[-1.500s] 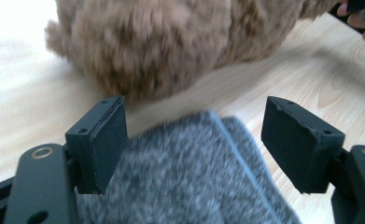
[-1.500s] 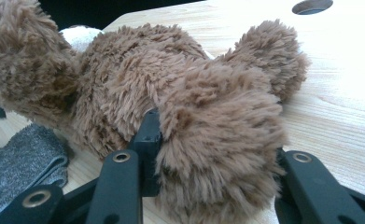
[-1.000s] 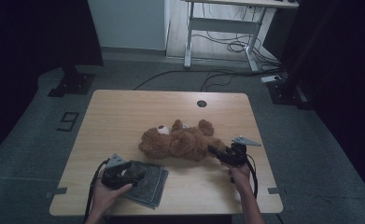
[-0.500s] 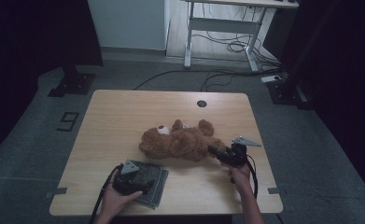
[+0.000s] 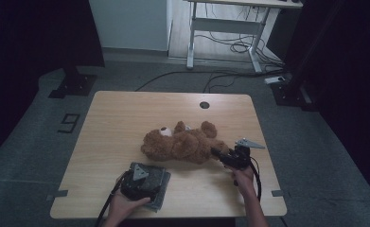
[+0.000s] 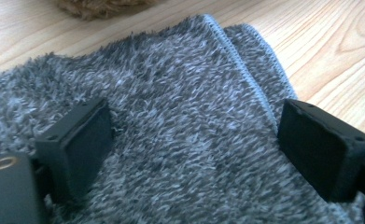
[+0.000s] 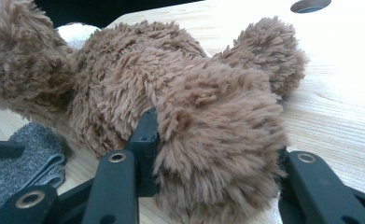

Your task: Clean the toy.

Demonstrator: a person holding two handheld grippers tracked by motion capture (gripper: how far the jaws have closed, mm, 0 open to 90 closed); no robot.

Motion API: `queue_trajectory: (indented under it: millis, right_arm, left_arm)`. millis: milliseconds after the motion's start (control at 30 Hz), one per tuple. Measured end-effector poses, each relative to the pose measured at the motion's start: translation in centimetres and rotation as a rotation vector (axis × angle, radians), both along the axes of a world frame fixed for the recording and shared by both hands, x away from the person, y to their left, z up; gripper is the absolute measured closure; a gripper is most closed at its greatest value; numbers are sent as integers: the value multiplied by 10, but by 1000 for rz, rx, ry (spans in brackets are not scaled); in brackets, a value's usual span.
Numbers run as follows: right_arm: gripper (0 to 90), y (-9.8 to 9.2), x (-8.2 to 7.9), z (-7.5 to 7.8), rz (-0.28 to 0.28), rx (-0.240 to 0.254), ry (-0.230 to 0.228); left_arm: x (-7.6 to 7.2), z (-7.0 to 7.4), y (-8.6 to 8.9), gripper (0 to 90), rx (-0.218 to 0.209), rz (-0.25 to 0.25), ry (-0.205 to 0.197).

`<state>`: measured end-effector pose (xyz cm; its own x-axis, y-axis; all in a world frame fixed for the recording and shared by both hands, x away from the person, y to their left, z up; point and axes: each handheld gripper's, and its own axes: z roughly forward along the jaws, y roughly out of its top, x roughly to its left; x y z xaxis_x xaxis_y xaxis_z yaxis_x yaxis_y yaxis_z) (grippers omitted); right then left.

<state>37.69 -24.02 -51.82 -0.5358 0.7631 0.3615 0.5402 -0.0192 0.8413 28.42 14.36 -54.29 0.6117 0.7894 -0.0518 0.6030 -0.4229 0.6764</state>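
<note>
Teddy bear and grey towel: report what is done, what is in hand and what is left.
Done: the right gripper has its jaws clamped on a leg of the teddy bear, which lies on the table. Those jaws have just been opening slightly, with the leg between them. In hand: the left gripper sits over the folded grey towel, jaws open. Left: gripping the towel, which lies apart from the bear.
</note>
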Motion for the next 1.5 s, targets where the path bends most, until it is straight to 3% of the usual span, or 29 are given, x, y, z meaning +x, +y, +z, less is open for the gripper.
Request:
queue_trajectory:
  millis: [167,267,300,500,600,667,767,833,867,967,1233,1333,1500]
  right_arm:
    - [550,0,-1,0,-3,0,0]
    - [550,-1,-1,0,-1,-2,2]
    - [549,-1,-1,-1,-2,0,2]
    - [549,0,-1,-2,1,5,7]
    - [549,0,-2,-2,2,2,7]
    - [548,-1,-2,-3,4,2,2]
    - [547,-1,-2,-4,7,6,0]
    - [546,-2,-1,-4,10,9,1]
    - [546,-2,-1,-4,10,9,1]
    - [546,-2,-1,-4,13,8,4]
    - [544,-2,0,-5,15,15,7]
    - [544,-2,0,-6,15,16,7]
    - [543,-3,0,-6,17,17,10]
  left_arm:
    - [-2,-1,1,194,29,7,-37]
    - [-1,-1,5,318,25,-3,-45]
    - [0,0,8,318,18,-4,-49]
    - [0,0,19,603,-13,27,-69]
    - [0,2,22,665,-28,32,-79]
    - [-2,6,26,697,-44,41,-116]
    - [-6,20,35,710,-93,49,-160]
    - [-6,28,44,713,-147,51,-163]
    - [-6,28,44,714,-147,51,-163]
    - [-6,36,55,716,-216,61,-165]
    - [-8,51,64,716,-303,78,-205]
    - [-9,56,64,716,-313,75,-218]
    - [-7,78,62,716,-334,64,-264]
